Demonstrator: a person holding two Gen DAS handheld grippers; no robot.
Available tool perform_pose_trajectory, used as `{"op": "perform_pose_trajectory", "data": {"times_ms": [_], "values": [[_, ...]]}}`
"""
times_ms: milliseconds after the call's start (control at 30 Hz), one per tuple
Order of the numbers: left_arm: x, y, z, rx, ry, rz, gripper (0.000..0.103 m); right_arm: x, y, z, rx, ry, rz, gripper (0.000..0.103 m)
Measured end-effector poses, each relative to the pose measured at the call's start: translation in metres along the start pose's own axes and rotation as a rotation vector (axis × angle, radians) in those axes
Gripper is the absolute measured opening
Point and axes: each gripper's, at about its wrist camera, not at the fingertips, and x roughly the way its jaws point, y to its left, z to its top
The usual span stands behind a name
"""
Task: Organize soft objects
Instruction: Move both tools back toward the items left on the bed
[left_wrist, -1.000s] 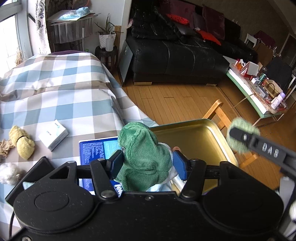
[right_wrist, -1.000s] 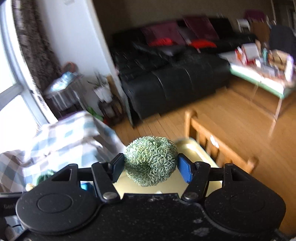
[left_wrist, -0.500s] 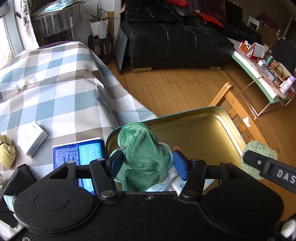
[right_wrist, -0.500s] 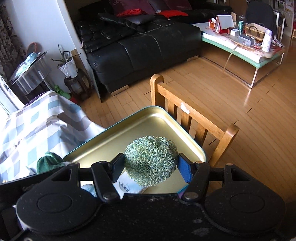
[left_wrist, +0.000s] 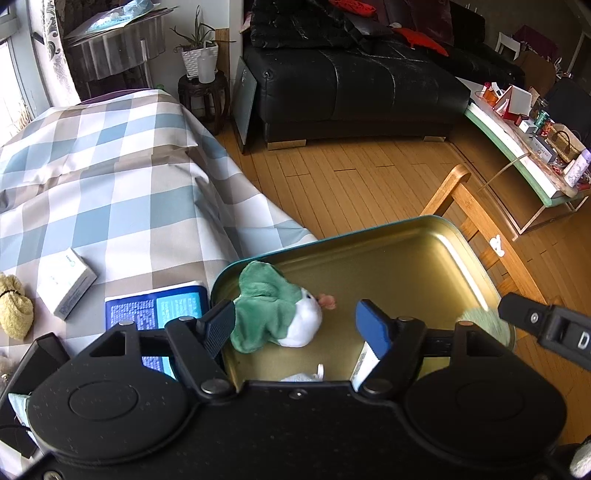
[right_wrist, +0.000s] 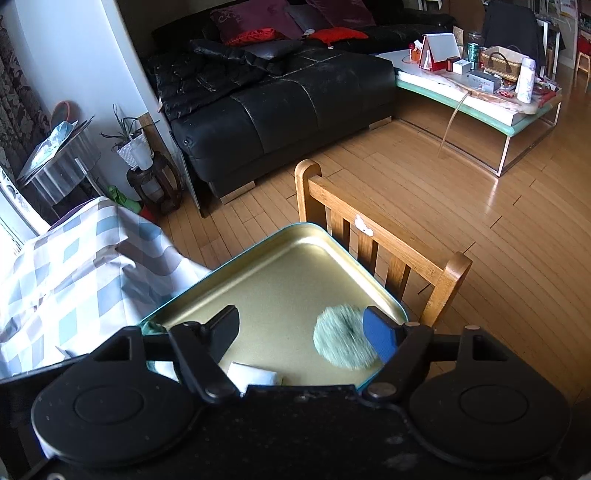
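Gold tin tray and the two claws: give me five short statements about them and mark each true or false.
1. The green and white plush lies inside the gold tin tray. True.
2. The left claw is clamped on the plush. False: its jaws are opening and the pads stand clear of it.
3. The fuzzy green ball lies on the wooden chair. False: it is in the tray, beside the right claw.
4. The right claw's jaws are opening with nothing pressed between them. True.
5. A yellow plush lies in the tray. False: it lies on the checked cloth.
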Motion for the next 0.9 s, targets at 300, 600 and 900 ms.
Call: {"op": "perform_pose_trajectory", "data": {"times_ms": [300, 600, 900], "values": [[-0.019, 0.012, -0.012, -0.033, -0.002, 0.008, 0.075, 0.0, 0.002, -0.002, -0.007, -0.007, -0.007, 0.075], [-0.058, 0.053, -0.031, -0.093, -0.031, 0.04, 0.076, -0.008, 0.018, -0.011, -0.095, -0.061, 0.009, 0.079], [-0.106, 0.137, -0.056, -0.22, -0.097, 0.114, 0.077, -0.018, 0.037, -0.029, -0.193, -0.082, 0.079, 0.083]]}}
